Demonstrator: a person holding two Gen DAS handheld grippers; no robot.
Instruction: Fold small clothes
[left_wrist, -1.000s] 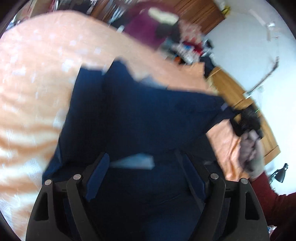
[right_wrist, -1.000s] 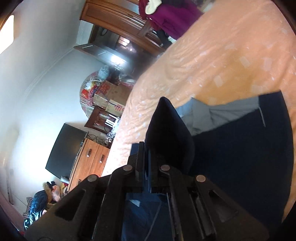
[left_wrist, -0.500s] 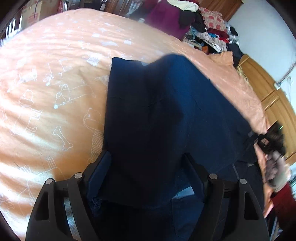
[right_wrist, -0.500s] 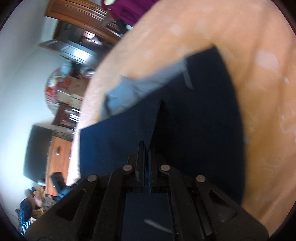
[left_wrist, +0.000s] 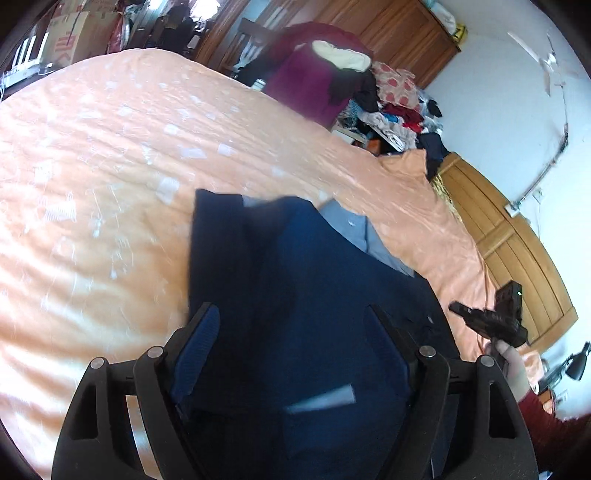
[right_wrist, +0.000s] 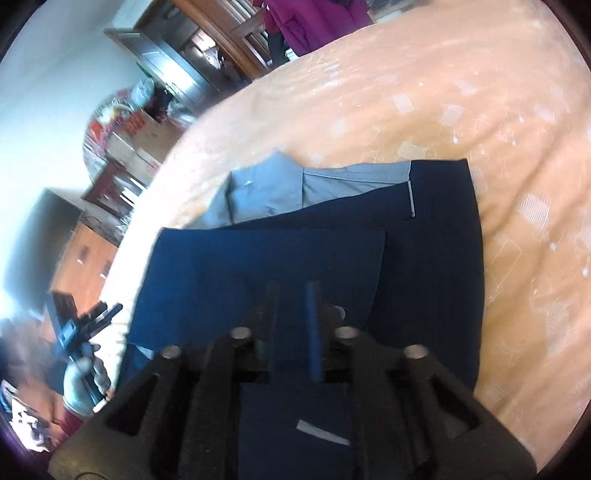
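The orange bed lies bare to the left of and beyond the navy garment, leaving open passage there. A clothes heap and wooden wardrobes stand at the far and right edges. The other gripper occupies the right side, beside the garment.

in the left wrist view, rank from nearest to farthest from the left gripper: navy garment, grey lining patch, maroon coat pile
1. Dark navy fabric garment, directly between the left gripper fingers.
2. Pale grey lining patch, just beyond, at the garment's far right edge.
3. Maroon coat pile, past the orange bedspread, top centre.
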